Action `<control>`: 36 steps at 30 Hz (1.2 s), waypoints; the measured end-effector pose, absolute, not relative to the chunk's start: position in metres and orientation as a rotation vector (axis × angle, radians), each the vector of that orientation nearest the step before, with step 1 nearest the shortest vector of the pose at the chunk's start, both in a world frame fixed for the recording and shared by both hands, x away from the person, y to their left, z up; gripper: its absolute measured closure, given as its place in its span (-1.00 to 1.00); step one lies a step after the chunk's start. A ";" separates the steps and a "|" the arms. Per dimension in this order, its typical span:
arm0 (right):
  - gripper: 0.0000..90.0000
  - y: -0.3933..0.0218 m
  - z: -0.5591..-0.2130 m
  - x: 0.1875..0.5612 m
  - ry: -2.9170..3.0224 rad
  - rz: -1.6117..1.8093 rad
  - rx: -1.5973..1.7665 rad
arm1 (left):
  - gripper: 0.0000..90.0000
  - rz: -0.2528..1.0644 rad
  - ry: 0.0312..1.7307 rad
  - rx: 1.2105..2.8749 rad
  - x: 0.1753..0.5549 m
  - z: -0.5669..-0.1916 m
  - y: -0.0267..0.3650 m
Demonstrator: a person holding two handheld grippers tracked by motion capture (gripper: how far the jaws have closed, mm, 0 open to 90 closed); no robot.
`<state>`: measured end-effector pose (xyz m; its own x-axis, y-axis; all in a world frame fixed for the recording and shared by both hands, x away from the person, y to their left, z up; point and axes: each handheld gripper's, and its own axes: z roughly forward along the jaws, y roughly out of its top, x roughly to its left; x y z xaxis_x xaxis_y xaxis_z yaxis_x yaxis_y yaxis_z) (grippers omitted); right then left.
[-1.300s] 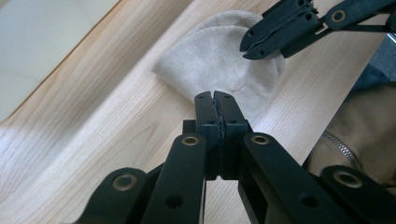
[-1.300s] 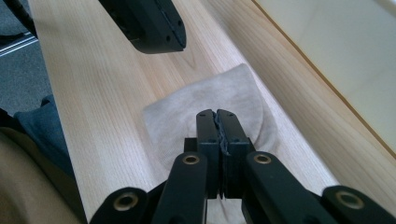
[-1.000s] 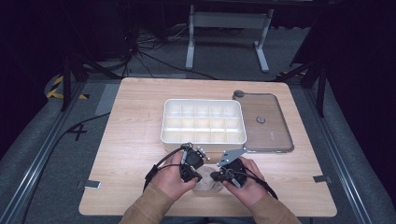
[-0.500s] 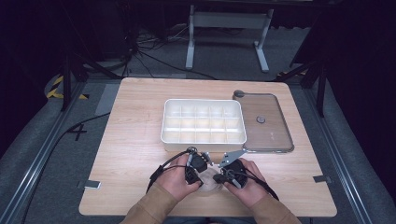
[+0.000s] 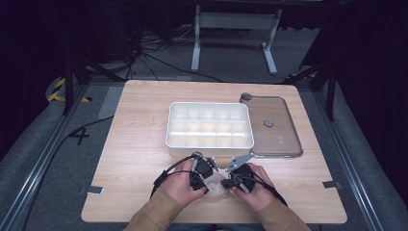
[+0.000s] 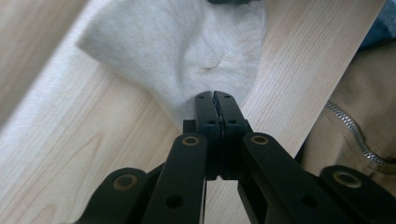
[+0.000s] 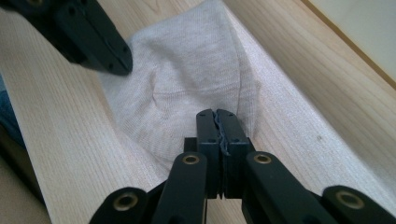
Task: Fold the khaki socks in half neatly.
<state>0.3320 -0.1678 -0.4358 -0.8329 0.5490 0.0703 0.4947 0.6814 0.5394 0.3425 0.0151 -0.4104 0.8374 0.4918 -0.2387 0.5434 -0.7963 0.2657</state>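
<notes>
A dark room with cable runs and a metal stand on the floor surrounds a pale wooden desk (image 5: 144,144). Toward the far half of the desk stands a white plastic organiser box (image 5: 210,124) divided into small compartments, all looking bare, and its clear flat lid (image 5: 274,126) lies just to the right of the box, touching its side. The small off-white knitted sock (image 5: 215,183) lies bunched on the desk on the near side of the box, between the person's two hands.

The left gripper (image 6: 215,99) has its fingers fully closed on the near edge of the sock, and the right gripper (image 7: 217,116) is likewise pinched shut on an opposite edge, with threads of the knit visible between its fingers. In the right gripper view the left gripper's black tip (image 7: 112,58) sits at the sock's far corner.

Compared with a second ago, the hands have drawn slightly nearer the desk's front edge, away from the box, while both grips have stayed closed. That suggests the sock is being gathered or folded between the two grippers, probably to fit a compartment of the box.
</notes>
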 end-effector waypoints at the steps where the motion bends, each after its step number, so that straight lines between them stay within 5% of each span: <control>1: 0.99 -0.168 -0.436 0.332 2.791 0.852 0.869 | 0.99 -0.225 0.781 2.693 0.342 -0.410 0.015; 19: 0.98 -0.165 -0.417 0.324 2.756 0.935 0.824 | 0.90 -0.182 0.832 2.587 0.347 -0.395 0.041; 36: 0.98 -0.146 -0.436 0.320 2.758 0.903 0.825 | 0.81 -0.185 0.837 2.567 0.354 -0.404 0.055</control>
